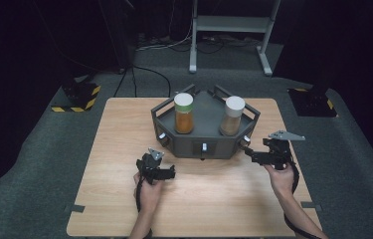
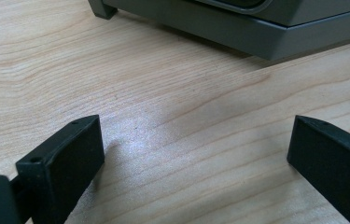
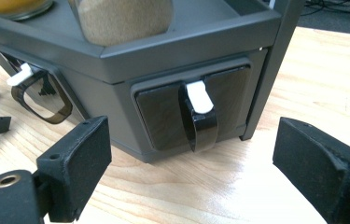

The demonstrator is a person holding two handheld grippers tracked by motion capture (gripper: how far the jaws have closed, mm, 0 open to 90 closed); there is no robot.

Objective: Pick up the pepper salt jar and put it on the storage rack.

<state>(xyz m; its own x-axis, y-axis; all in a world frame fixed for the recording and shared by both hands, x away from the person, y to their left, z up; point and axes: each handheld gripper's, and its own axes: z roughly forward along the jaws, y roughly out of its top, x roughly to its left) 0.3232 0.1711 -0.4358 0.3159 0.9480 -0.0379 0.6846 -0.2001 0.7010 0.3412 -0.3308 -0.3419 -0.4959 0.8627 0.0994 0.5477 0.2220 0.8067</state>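
A dark grey rack stands at the back middle of the wooden table. In it are a jar of orange stuff and a jar of tan powder. Small drawers with clear handles sit in its front faces. My right gripper is open just right of the rack, and its jaws face one drawer handle without touching it. At the rack's front left, low over bare wood, my left gripper is open with nothing between its fingers.
A second drawer handle sits on the neighbouring face. Beyond the table, on grey carpet, are a metal stand, cables and two yellow-and-black striped bases. Bare wood stretches across the table's front and left side.
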